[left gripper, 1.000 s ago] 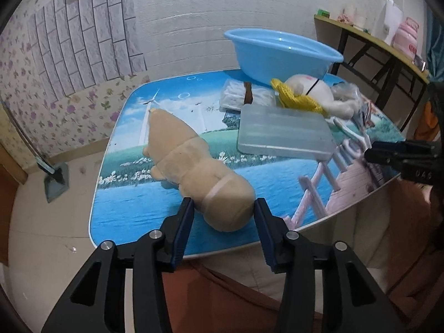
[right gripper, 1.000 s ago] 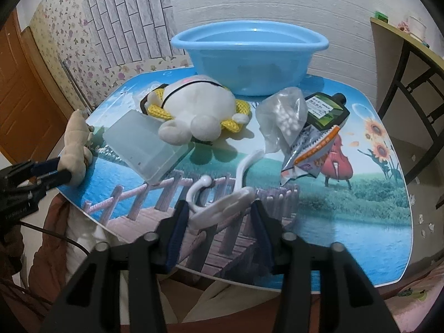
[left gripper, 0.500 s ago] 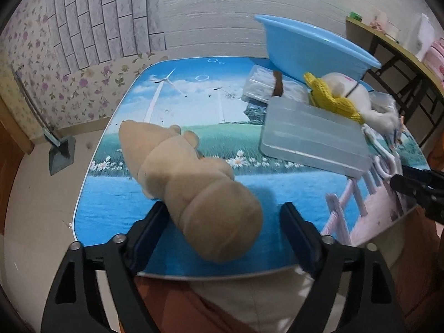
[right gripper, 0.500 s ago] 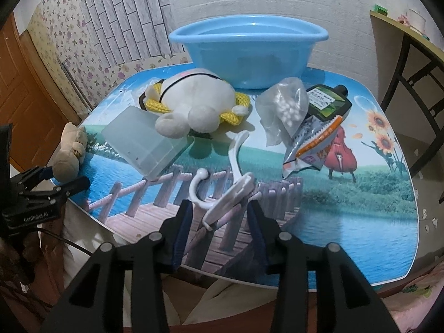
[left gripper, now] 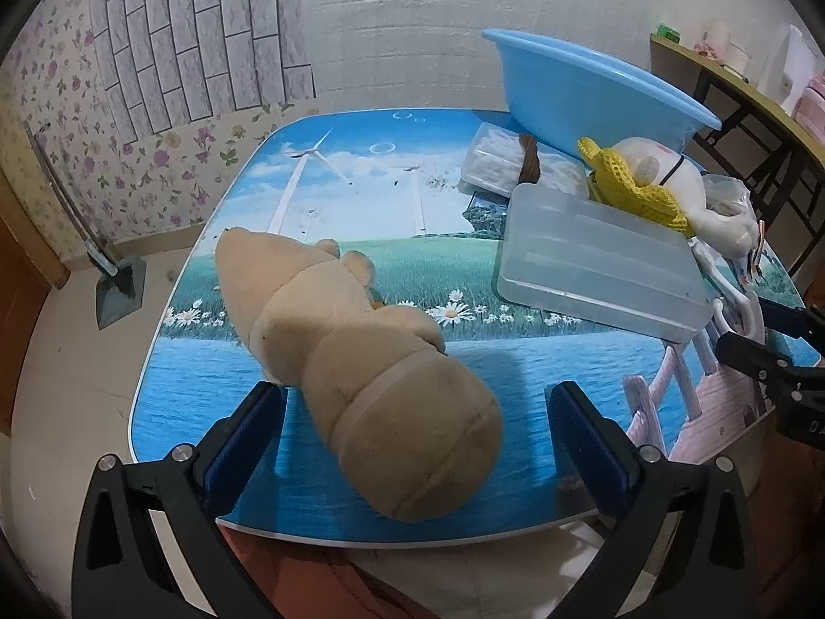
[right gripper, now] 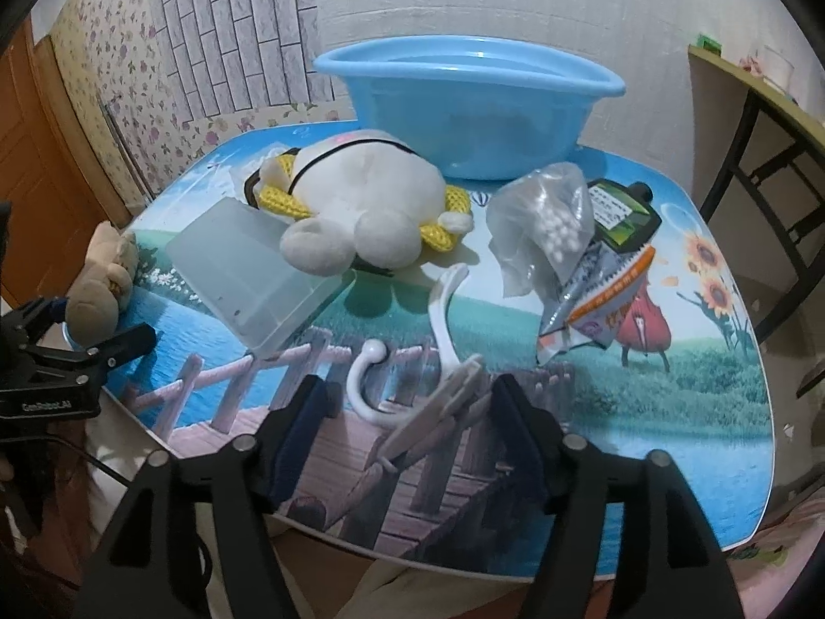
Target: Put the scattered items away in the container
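Note:
A blue plastic basin [right gripper: 469, 103] stands at the table's far side; it also shows in the left wrist view [left gripper: 593, 87]. My left gripper [left gripper: 412, 438] is open, its pads on either side of a beige plush toy [left gripper: 371, 361] lying at the near table edge, not touching it. My right gripper [right gripper: 412, 443] is open around the clip end of a white plastic hanger [right gripper: 438, 371] that lies flat on the table. A white plush with yellow knit collar [right gripper: 361, 216], a clear plastic box [right gripper: 247, 278], a bag of white pellets [right gripper: 546, 216] and snack packets [right gripper: 603, 289] lie scattered.
The picture-printed table [left gripper: 361, 196] has a bare patch at its far left. A dark green packet [right gripper: 619, 211] lies by the basin. A clear wrapped pack [left gripper: 495, 165] sits beside the basin. A dustpan [left gripper: 118, 289] stands on the floor, a shelf [left gripper: 747, 98] at right.
My left gripper has opened wide and let go of the beige plush, which now lies on the table. My right gripper has opened somewhat around the hanger clip.

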Motion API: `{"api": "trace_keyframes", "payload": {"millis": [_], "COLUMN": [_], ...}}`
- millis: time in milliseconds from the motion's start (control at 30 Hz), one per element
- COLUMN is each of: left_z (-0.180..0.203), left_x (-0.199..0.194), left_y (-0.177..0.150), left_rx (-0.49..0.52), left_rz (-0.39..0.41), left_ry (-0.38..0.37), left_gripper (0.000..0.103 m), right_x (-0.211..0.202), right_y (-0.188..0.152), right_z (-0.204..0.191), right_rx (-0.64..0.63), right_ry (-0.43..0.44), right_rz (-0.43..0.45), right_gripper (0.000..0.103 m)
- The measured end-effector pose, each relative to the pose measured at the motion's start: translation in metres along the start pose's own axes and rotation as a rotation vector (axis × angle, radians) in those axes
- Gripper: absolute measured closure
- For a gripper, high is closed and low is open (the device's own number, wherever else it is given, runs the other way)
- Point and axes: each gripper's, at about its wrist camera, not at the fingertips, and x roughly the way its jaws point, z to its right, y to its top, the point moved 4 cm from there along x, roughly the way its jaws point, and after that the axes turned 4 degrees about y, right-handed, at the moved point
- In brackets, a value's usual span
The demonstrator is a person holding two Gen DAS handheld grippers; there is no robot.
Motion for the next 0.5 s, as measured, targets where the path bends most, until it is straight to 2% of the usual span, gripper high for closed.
{"api": "trace_keyframes", "payload": {"millis": [233,400,500], "left_z": [0.000,0.003,0.005], "left_x": [0.000,0.006,0.009], "left_y": [0.000,0.009,0.013], "left_rx": [0.005,-0.054,-0.067], "left_rz": [-0.012,-0.054,-0.044], "left_ry": [-0.005,0.043,0.054], "left_gripper": [0.000,0.000,0.000], "right_x": [0.001,0.001,0.000], "right_y": [-0.001,-0.001,-0.001], "right_z": [0.002,0.005,0.003], "right_rx": [-0.007,0.003,-0.001], "right_ry": [-0.006,-0.013,-0.019], "right_rz": [0.007,0.013,0.013], "right_gripper": [0.027,0.025,0.024]}}
